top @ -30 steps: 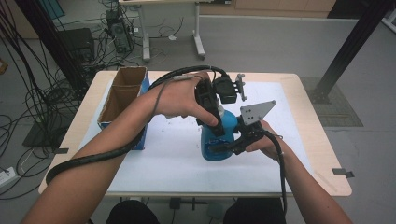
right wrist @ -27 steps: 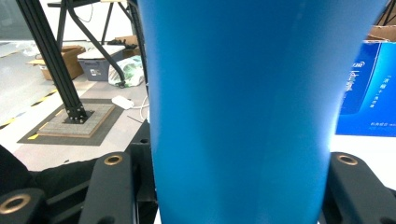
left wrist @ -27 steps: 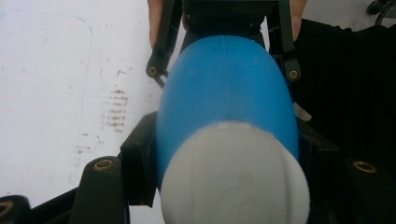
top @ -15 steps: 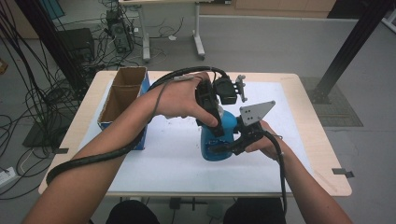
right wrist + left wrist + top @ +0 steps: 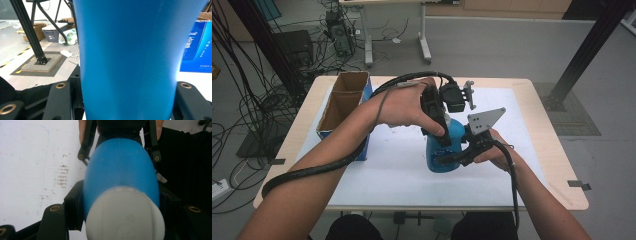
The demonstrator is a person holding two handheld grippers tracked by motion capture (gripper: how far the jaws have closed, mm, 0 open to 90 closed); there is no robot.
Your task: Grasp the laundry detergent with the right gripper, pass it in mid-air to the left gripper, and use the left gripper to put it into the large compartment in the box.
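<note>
The right tongs [image 5: 451, 159] clench the lower body of the blue bottle [image 5: 446, 150], which stands upright mid-table [image 5: 532, 100]. The left tongs [image 5: 438, 131] clench its upper part near the white cap [image 5: 125, 216]. The smooth, rigid plastic is probably slippery; grip the widest section firmly.

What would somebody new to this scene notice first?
The blue bottle in the middle of the white-topped table, gripped by both tools at once: the left gripper clamps its top from above, the right gripper its lower body from the side. An open cardboard box stands at the table's left edge.
</note>
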